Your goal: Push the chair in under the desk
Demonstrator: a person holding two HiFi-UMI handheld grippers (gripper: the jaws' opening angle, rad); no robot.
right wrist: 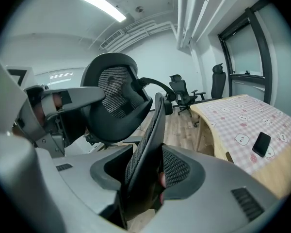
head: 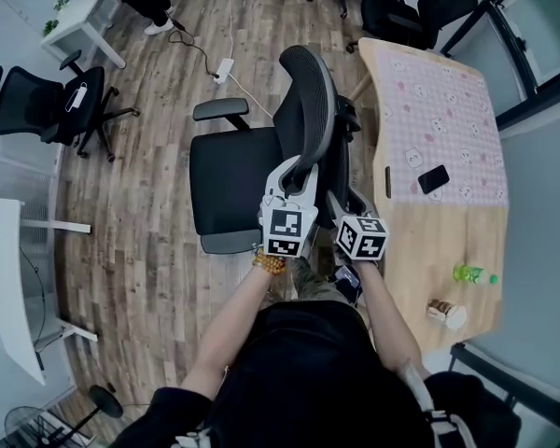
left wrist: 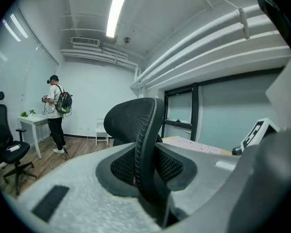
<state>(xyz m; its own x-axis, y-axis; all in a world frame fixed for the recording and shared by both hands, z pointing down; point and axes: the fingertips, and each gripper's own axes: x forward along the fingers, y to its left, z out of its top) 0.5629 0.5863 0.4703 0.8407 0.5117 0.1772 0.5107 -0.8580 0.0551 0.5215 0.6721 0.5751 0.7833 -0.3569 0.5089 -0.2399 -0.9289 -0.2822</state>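
Left of centre: bare floor [head: 140,250], passable. Centre: chair [head: 252,171] near the counter [head: 439,241] at right, only a narrow gap between. Upper centre: power strip [head: 224,67] and cable [head: 201,52] lying on floor.

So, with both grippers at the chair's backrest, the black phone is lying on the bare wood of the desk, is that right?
Not quite. The head view shows the phone lying on the pink checked cloth, not on the desk's bare wood. The rest holds: the left gripper and right gripper are both at the chair's backrest.
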